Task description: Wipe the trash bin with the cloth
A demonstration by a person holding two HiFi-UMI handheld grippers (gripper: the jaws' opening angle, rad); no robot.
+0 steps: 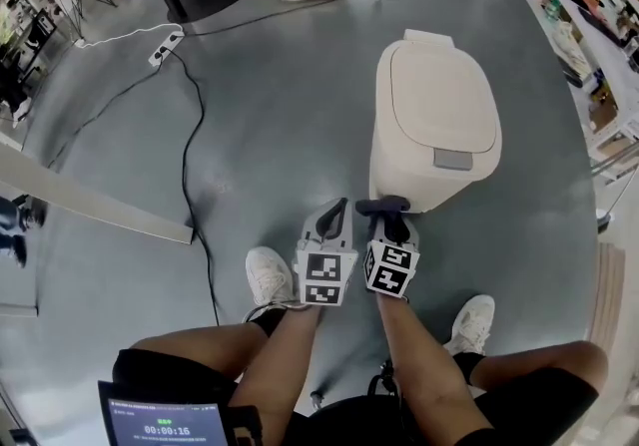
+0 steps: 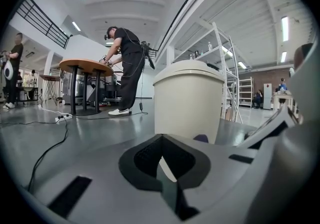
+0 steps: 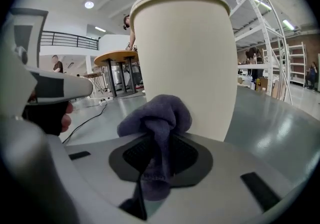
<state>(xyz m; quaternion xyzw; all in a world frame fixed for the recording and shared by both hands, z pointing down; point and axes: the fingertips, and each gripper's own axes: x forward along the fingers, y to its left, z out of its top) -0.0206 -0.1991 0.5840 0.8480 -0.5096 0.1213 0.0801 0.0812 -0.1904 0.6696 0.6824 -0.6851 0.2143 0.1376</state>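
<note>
The cloth [image 3: 159, 116] is being clamped between the right gripper's [image 1: 387, 220] 2 jaws, just in front of the trash bin's [image 1: 435, 110] wall. The left gripper [image 1: 332, 218] is being held alongside, near the bin's left corner, jaws pressed together, empty.

Centre right of the head view: trash bin [image 1: 434, 125], on the floor [image 1: 280, 115]. Directly below it, side by side: left gripper [image 1: 334, 217] and right gripper [image 1: 387, 210], with the cloth [image 3: 159, 118] between the right one's jaws, close before the bin wall. Left of centre: cable [image 1: 185, 170], down from the power strip [image 1: 165, 47] at upper left.
</note>
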